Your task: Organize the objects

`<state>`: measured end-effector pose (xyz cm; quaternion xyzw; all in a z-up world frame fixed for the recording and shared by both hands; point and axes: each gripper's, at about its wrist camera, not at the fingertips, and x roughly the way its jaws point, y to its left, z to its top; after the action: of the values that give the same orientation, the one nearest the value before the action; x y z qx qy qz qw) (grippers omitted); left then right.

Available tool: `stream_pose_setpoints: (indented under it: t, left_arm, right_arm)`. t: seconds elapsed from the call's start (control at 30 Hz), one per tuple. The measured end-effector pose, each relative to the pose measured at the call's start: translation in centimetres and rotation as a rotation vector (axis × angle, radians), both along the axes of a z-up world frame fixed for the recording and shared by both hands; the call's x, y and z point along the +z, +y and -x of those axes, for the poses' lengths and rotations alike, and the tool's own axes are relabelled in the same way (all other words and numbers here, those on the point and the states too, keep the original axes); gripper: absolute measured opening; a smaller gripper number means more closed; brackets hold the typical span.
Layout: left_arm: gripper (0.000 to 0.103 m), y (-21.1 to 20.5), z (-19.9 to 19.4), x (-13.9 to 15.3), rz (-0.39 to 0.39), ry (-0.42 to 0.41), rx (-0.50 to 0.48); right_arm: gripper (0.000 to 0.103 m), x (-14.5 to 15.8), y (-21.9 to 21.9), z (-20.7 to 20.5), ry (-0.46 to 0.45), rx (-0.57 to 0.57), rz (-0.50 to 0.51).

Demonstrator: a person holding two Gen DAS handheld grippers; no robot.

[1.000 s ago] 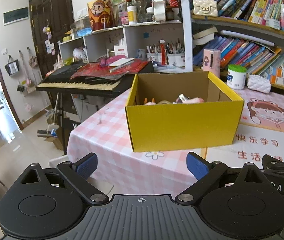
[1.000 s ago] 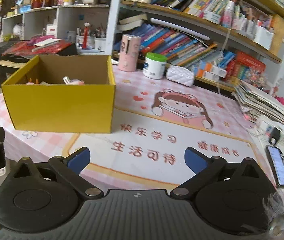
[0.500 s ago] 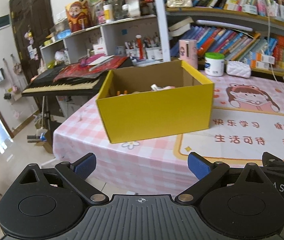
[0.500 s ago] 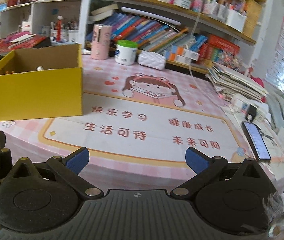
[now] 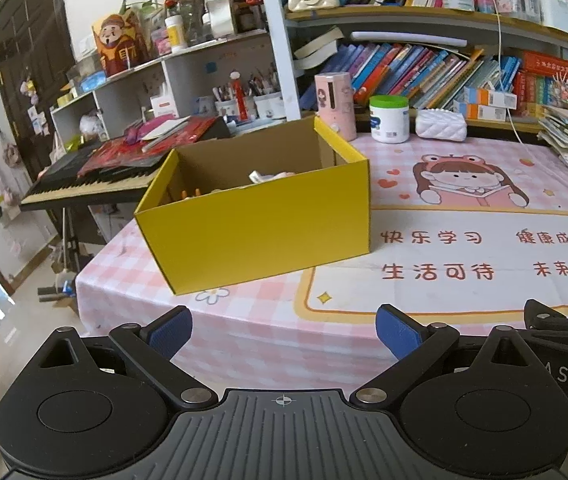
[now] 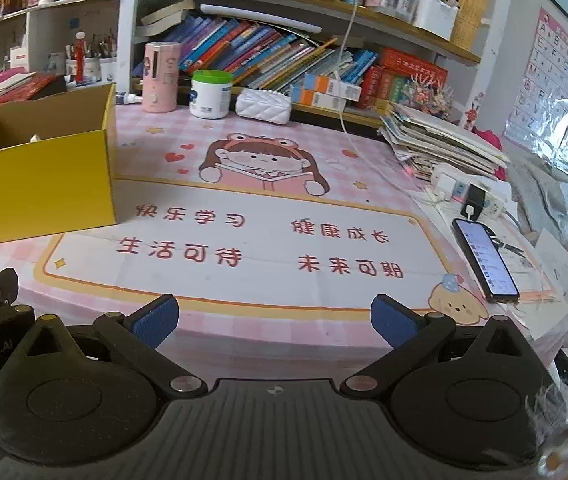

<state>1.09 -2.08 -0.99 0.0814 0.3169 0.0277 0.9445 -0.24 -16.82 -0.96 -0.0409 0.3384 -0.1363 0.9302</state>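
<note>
Yellow cardboard box [image 5: 259, 220], rectangular, open top, sits at the table's left end on a pink checked cloth [image 5: 243, 320]; small items inside, unclear. Glossy printed mat [image 6: 243, 240] just beside it. My left gripper [image 5: 284, 330] and right gripper [image 6: 273, 320], blue-padded, both spread, holding nothing.

Box [image 5: 259, 228]: yellow outside, brown cardboard inside. Tablecloth [image 5: 243, 332]: pink-and-white check. Mat [image 6: 243, 240]: white, orange-yellow border, red characters, pink cartoon girl. Jar [image 6: 210, 94] at table's far edge: white, green lid; beside it a pink canister [image 6: 160, 77] and white quilted pouch [image 6: 263, 101]. Finger pads [image 5: 165, 330]: blue on black.
</note>
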Motion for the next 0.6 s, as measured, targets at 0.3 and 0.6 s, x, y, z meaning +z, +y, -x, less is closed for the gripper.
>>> stream_pose_setpoints:
  t: [0.3, 0.6]
  left_arm:
    - [0.1, -2.1, -0.1, -0.2, -0.028, 0.02, -0.017]
    - [0.1, -2.9, -0.1, -0.4, -0.048, 0.031, -0.028]
  right_arm:
    - [0.103, -0.2, -1.9, 0.3, 0.018, -0.043, -0.022]
    - [0.103, -0.4, -2.8, 0.6, 0.029, -0.068, -0.038]
